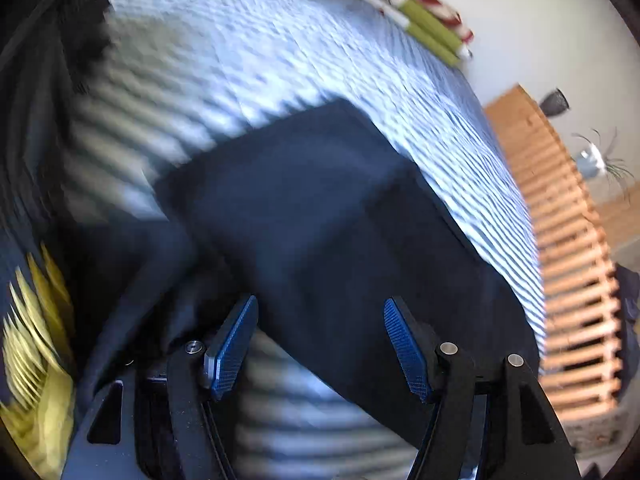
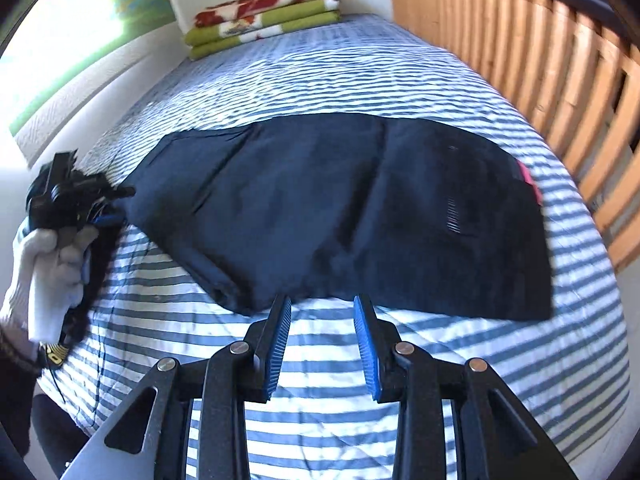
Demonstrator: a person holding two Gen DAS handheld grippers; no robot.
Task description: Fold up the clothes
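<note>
blue-padded right gripper (image 2: 322,308) hangs with jaws apart and empty, just at the near hem of the navy garment (image 2: 340,208).
left gripper (image 1: 320,312) is spread wide with nothing between its pads, over the same dark cloth, which lies flat across the striped bed cover (image 2: 320,76). a white-gloved hand (image 2: 48,276) holds it at the garment's left end. folded blankets (image 2: 264,20) sit at the far end; a wooden slatted rail (image 2: 540,60) runs along the right.

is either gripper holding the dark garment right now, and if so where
Neither. The left gripper and right gripper are both open, empty, at the edge of the dark garment.
</note>
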